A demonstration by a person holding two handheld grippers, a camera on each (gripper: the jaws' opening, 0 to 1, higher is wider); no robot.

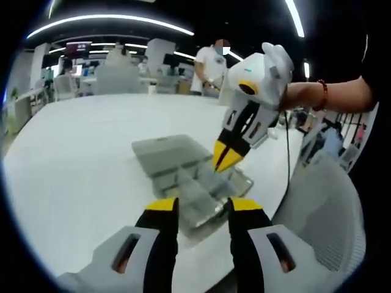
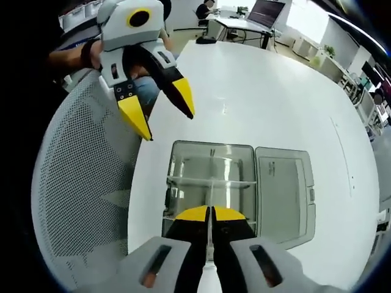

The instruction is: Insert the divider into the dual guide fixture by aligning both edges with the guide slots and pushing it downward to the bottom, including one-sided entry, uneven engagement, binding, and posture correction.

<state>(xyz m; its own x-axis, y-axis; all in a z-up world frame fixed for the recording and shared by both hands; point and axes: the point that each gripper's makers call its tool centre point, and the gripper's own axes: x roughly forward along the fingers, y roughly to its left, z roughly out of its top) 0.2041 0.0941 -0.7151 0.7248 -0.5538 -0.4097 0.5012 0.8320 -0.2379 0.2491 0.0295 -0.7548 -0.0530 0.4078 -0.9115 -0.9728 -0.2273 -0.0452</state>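
Right gripper: your jaws are pinched nearly together on a thin clear sheet seen edge-on, which I judge to be the divider; it runs down between the yellow tips toward the camera. In the left gripper view the same gripper hangs tips-down over the clear fixture box. Left gripper: your jaws stand apart with nothing between them, just short of the box's near edge.

Step, as judged: divider held above the fixture, entry not yet begun. Whether its lower edge touches a slot cannot be told.

Fixture lies open on the white table, lid flat beside it, one clear cross-wall already inside.

Next move calls for squaring both divider edges to the two guide slots before you press down; a tilt would likely bind one side.
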